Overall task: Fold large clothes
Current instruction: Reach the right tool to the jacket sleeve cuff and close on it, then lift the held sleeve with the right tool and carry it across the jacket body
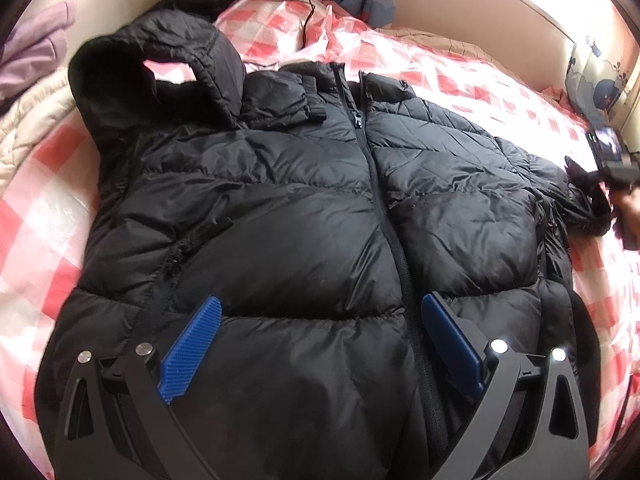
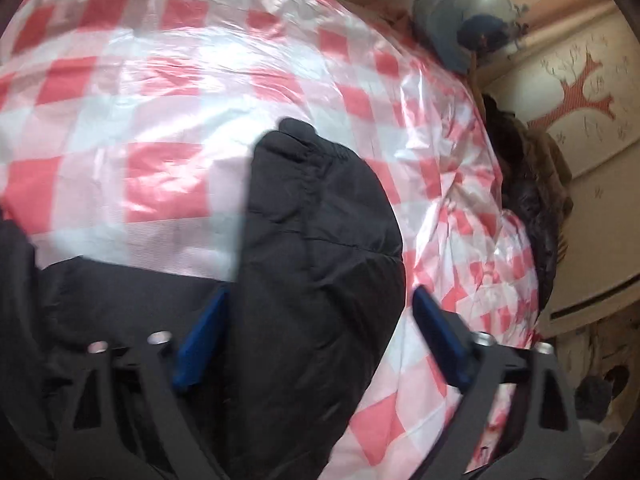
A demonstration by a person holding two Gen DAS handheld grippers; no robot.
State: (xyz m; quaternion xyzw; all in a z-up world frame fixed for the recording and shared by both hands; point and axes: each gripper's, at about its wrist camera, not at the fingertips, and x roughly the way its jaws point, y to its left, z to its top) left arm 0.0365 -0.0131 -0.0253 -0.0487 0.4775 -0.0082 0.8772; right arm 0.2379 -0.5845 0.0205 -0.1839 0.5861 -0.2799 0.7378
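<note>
Right gripper (image 2: 320, 336), half-open astride the jacket sleeve (image 2: 316, 240) at frame centre, pads not yet pinching; slick padding may squirm free.

Puffer jacket (image 1: 304, 200): black quilted nylon-like cloth, soft sheen, puffy, creased; zipper (image 1: 374, 184) matt dark. Sleeve (image 2: 320, 248): same black quilted cloth, stitched seams. Checkered sheet (image 1: 460, 80): red-white thin plastic film, glossy, crinkled. Left gripper (image 1: 320, 344): matt black plastic arms, blue ribbed rubbery pads (image 1: 192, 350), shiny metal pins. Quilt (image 1: 28, 128): beige stitched cloth, matt.
</note>
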